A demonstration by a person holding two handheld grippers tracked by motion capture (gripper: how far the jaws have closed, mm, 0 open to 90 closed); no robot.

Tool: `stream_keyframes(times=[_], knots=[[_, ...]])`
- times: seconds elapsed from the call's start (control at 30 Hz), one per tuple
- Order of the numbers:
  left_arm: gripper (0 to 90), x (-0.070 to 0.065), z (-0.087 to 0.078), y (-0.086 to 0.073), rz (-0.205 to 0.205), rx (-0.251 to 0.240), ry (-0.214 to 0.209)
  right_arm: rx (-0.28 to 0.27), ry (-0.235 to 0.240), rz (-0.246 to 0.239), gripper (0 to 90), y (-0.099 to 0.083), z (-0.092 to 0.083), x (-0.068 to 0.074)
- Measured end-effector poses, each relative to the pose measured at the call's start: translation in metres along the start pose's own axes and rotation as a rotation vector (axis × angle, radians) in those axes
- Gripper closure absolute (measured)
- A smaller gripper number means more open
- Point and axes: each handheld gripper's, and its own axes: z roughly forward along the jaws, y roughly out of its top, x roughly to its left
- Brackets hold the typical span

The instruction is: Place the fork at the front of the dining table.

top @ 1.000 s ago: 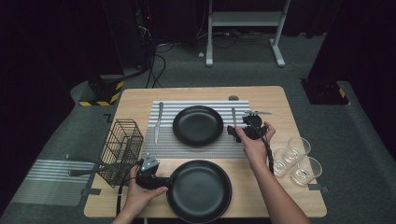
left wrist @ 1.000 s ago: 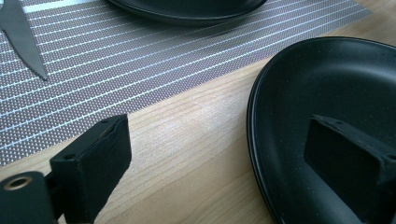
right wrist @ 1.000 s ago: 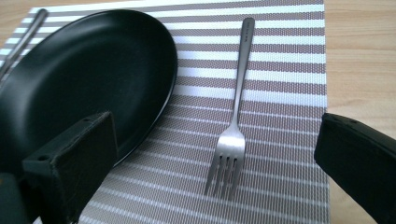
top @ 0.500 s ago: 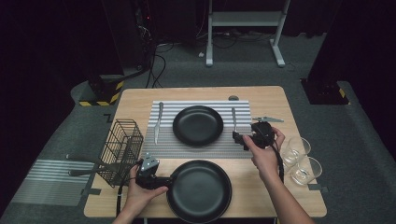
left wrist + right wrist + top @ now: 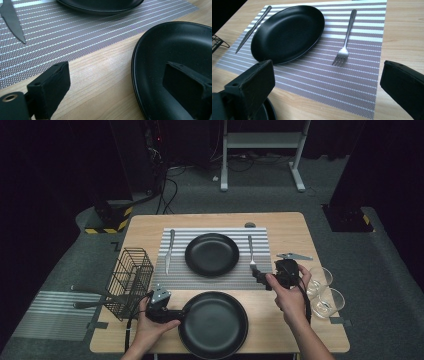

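Table-setting in progress: my left gripper has its jaws spread astride the 9 o'clock rim of the round black plate at the desk's near edge, one jaw inside, not yet clenched. My right gripper, jaws wide, hovers near the steel fork on the striped grey placemat. Next move, I judge: clamp the rim squarely, then lift.

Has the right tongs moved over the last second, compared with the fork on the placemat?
Yes. The right tongs has drawn back toward the person, from beside the fork's handle to just below its tines.
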Motion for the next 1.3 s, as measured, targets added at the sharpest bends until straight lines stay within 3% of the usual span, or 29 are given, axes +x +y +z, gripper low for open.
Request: stream_keyframes(times=[0.47, 0.77, 1.0, 1.2, 1.3], knots=[[8.3, -0.002, 0.000, 0.000, 0.007, 0.004, 0.000, -0.024, 0.003, -0.015, 4.2, -0.021, -0.032, -0.015], [8.3, -0.003, 0.002, 0.000, 0.005, 0.007, 0.002, -0.045, -0.046, -0.011, 9.9, -0.038, -0.061, -0.040], [8.3, -0.005, 0.003, -0.001, 0.013, 0.013, 0.004, -0.038, -0.097, -0.022, 28.8, -0.051, -0.063, -0.053], [8.3, -0.006, 0.002, -0.002, 0.011, 0.015, 0.005, -0.025, -0.151, 0.019, 49.0, -0.062, -0.055, -0.057], [8.3, -0.006, 0.002, -0.002, 0.007, 0.016, 0.006, -0.020, -0.157, 0.006, 56.8, -0.064, -0.054, -0.057]])
